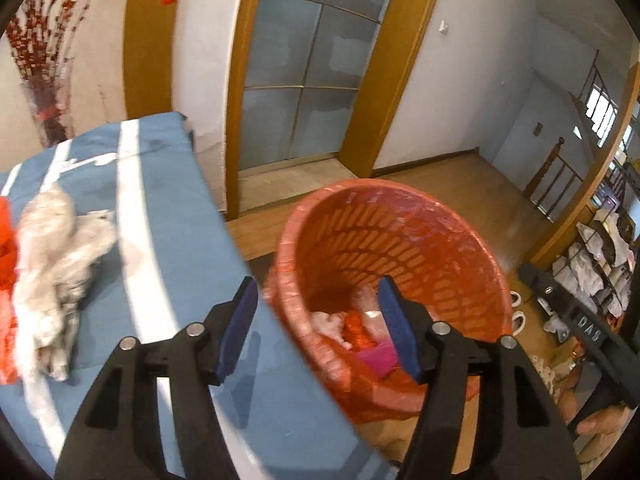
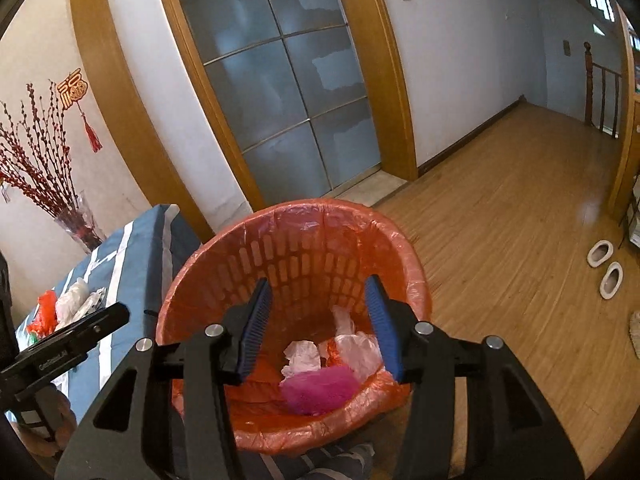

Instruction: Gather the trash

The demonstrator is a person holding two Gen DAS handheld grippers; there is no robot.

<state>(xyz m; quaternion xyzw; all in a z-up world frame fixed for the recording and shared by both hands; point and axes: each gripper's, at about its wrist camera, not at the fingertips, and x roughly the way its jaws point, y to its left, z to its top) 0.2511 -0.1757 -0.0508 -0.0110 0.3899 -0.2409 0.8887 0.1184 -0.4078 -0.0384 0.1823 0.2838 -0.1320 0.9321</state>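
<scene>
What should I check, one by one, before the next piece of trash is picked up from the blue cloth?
1. Left tongs empty and open: ok, nothing between the blue pads.
2. Right tongs empty and open: ok, they are above the bin and hold nothing.
3. Orange bin ready: ok, liner over the rim, open top, white and pink trash inside.
4. Trash left on the blue striped cloth: not ok, the white crumpled pieces and a red piece lie there.
5. Bin close to the cloth edge: ok, directly beside it.
6. Trash on the floor behind the bin: cannot tell, it is hidden.
</scene>
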